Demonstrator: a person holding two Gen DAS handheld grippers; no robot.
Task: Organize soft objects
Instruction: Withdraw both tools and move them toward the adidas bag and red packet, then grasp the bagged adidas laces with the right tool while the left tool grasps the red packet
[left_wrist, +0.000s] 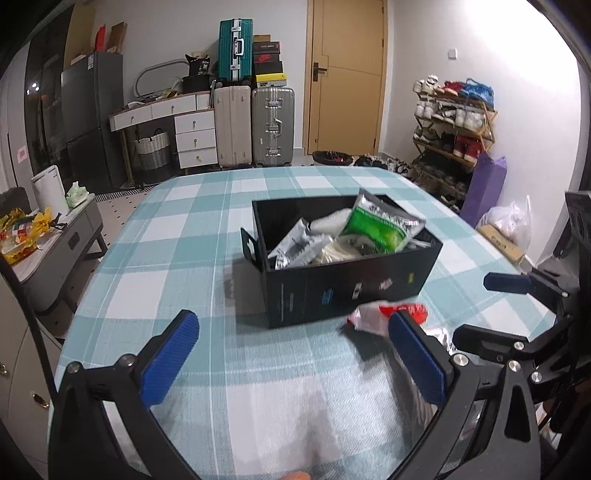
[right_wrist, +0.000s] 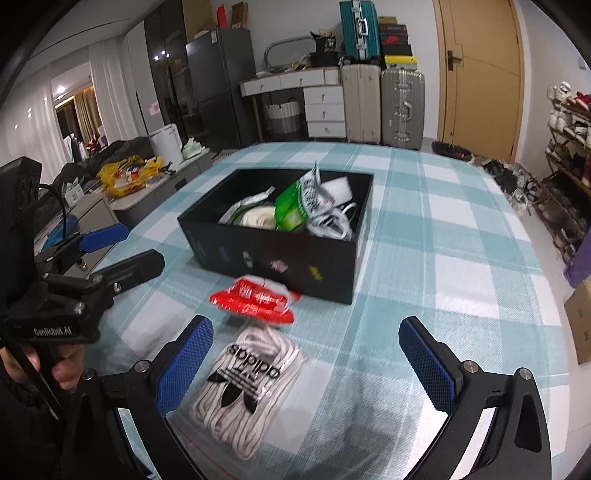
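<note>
Black box (right_wrist: 280, 254) blocks mid-table; checked cloth (right_wrist: 443, 288) beside it — open.

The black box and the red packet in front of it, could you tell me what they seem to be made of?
The black box looks like stiff matte cardboard or plastic board: flat straight walls, crisp corners, small printed marks on its side. The red packet looks like thin glossy plastic film: it crinkles and catches the light, with white printing. Blur leaves both uncertain.

Black box (right_wrist: 280, 258) full; red packet (right_wrist: 255, 301), laces bag (right_wrist: 247, 376) outside.

Black box (right_wrist: 280, 258), red-white packet (right_wrist: 255, 301) — teal-white checked tablecloth (right_wrist: 443, 295)
</note>
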